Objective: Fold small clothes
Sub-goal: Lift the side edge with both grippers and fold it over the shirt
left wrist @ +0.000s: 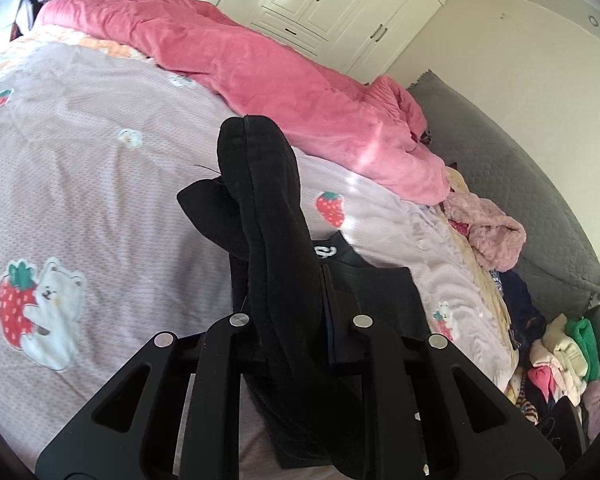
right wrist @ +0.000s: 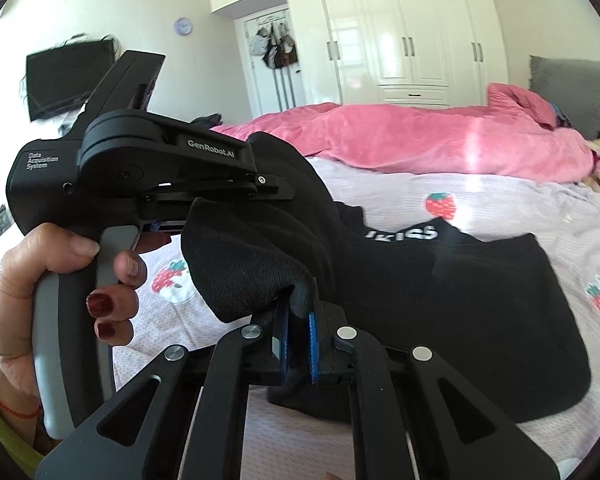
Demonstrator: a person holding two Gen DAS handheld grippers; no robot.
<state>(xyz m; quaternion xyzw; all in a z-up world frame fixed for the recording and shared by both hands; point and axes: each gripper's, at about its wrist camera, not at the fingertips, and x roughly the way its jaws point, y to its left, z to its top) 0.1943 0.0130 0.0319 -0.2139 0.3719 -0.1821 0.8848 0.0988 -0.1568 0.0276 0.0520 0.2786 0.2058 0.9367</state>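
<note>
Both grippers are clamped on one black garment (right wrist: 440, 292), which looks like small shorts or briefs with white lettering on the waistband, though the exact kind is hard to tell. The right gripper (right wrist: 298, 340) pinches an edge of it between its blue pads (right wrist: 313, 344), and the left gripper (right wrist: 220, 196) bites a bunched fold held up in the air. In the left wrist view that same fold drapes right over the left gripper (left wrist: 296, 320), hiding the fingertips. The rest of the cloth lies on the lilac strawberry-print bedsheet (right wrist: 500, 208). The step in hand appears to be carrying one side across to make a fold. To do it well, both pinches should stay tight, the lifted edge should be drawn taut so the bunching falls out, and it should be laid down square on the flat part with the edges lined up. The pink quilt (right wrist: 400, 136) lies heaped across the far side of the bed, well apart from the work. A pile of other clothes (left wrist: 560, 356) sits near the grey headboard cushion (left wrist: 512, 176) at the bed's edge, near enough that the fold should land short of it. A white wardrobe (right wrist: 404, 40) stands behind. The person's hand (right wrist: 60, 280) grips the left tool's handle.
</note>
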